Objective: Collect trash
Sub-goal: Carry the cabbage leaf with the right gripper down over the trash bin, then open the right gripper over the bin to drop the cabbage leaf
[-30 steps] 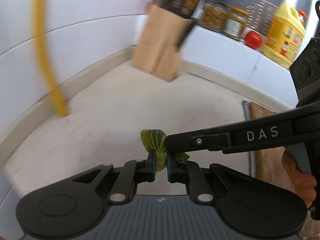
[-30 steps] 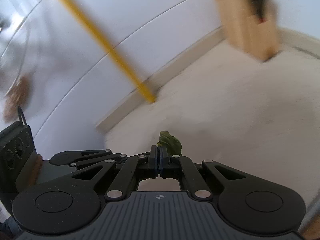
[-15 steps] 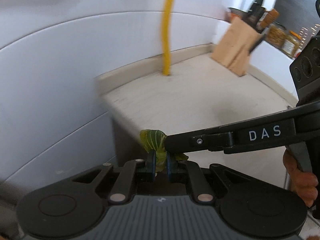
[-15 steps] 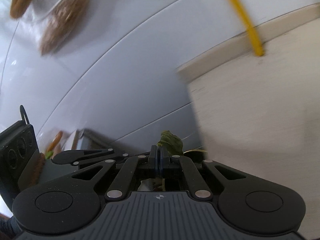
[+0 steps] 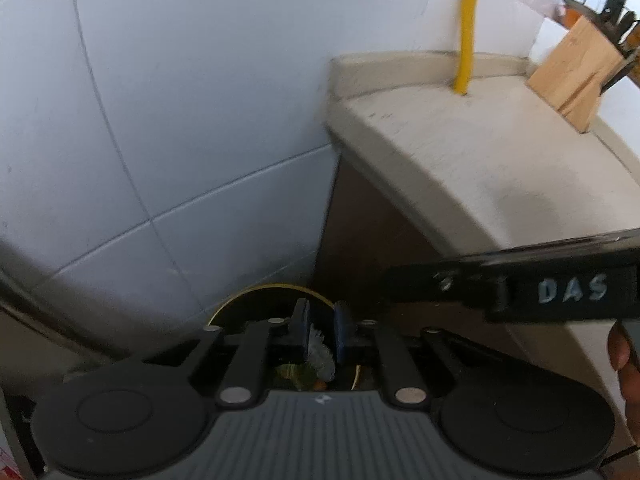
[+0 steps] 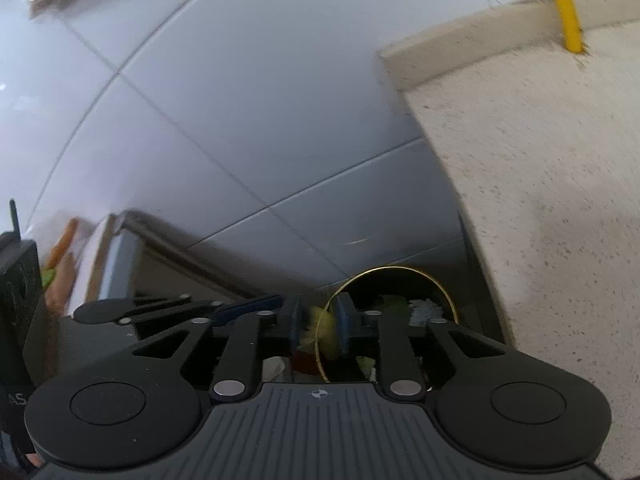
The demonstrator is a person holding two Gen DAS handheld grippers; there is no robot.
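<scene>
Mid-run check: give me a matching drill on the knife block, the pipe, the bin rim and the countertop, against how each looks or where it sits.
1 knife block
2 pipe
3 bin rim
4 countertop

a yellow ring below the counter's end
b speckled beige slab
c yellow, upright at the counter's back edge
d pale wood, standing on the counter

Pairs: 1-d, 2-c, 3-a, 4-b

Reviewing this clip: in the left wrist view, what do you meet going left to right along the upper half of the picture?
White tiled wall → end of the beige countertop → yellow pipe standing on it → wooden knife block at the far right.
</scene>
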